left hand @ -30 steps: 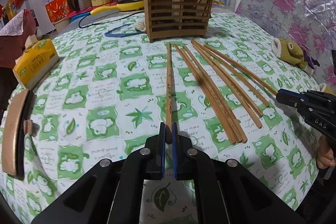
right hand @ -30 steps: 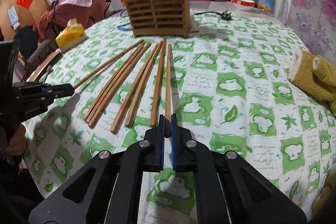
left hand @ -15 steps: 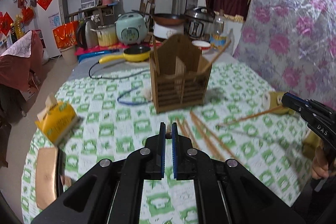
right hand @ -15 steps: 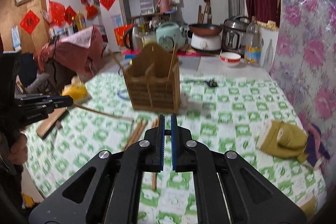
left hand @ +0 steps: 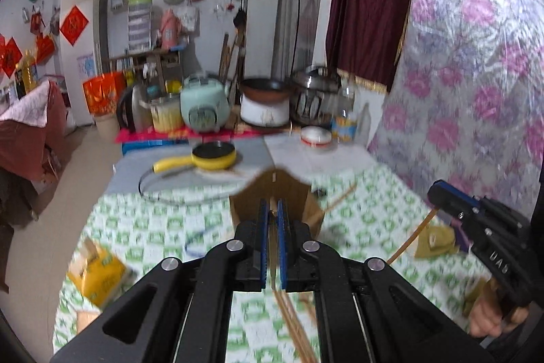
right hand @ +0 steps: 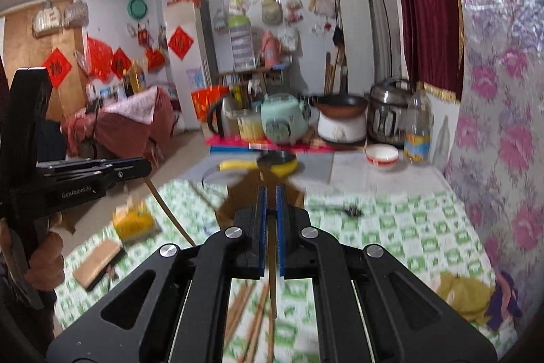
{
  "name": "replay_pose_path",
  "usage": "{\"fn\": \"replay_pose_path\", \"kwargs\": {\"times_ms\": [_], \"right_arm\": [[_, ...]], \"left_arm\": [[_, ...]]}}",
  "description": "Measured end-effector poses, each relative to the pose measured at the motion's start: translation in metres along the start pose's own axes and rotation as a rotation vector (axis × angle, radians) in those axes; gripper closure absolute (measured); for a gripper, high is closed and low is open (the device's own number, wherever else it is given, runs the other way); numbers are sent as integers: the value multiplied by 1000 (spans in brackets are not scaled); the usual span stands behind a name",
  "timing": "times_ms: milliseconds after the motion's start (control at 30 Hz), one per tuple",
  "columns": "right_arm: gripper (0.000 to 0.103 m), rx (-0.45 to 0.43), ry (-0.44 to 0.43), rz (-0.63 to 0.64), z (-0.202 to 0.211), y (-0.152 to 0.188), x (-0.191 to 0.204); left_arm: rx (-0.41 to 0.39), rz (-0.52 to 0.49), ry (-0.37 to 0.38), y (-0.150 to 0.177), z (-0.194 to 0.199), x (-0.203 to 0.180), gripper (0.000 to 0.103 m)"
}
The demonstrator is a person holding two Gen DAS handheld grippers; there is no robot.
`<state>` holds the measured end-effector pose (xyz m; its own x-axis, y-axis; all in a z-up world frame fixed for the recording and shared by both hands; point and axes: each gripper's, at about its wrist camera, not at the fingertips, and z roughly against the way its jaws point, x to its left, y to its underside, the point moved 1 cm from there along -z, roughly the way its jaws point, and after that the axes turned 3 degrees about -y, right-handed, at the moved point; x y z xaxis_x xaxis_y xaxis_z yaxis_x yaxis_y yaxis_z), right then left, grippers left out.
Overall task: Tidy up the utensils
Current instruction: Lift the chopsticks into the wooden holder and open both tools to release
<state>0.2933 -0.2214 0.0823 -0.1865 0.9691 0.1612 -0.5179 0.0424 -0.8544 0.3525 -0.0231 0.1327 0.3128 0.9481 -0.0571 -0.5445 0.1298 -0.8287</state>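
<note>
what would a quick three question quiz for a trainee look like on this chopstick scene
1. True or false: the right gripper is empty.
2. What does the left gripper grip? A) spoon B) chopstick C) fork
3. Fill in: the loose chopsticks lie on the ____, on the near side of the wooden chopstick holder.
Key: 1 false, its fingers are shut on a second chopstick. 2 B. 3 tablecloth.
</note>
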Motion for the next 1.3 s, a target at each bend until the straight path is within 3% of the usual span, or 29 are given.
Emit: {"fn": "replay_pose_path", "kwargs": {"times_ms": [133,333,500,633,667,733,767,800,1133,1300], "right_arm": [[97,-92,6,4,-14,-32,8],[97,-152,51,7,-55,-58,12],[97,-149,72,-23,-89,-54,2],[95,-94,46,-53,-115,-41,-9],[91,-69,30,-60,-122,-37,-12],[89,-36,18,-89,-127,-30,-18],[88,-33,17,-94,-127,-29,-19],[88,-34,16,-99,-125,-29,-20],[80,-103,15,-94,-53,-38,-12],[71,-139,18,-62,-7,-31,6]], "left_arm": [[-68,11,-29,-33,-2,0,97],[-95,31,-84,-59,-35,6,97],[-41,49,-79,-49,-76,15,97],[10,48,-74,-37,-101,21,97],[20,52,-76,-33,-104,22,95],[32,60,-77,-29,-106,26,73],[24,67,-87,-28,-104,27,59],[16,70,-96,-28,-100,29,57],[-37,99,-121,-22,-33,30,47],[-55,99,-140,-8,5,25,44]]}}
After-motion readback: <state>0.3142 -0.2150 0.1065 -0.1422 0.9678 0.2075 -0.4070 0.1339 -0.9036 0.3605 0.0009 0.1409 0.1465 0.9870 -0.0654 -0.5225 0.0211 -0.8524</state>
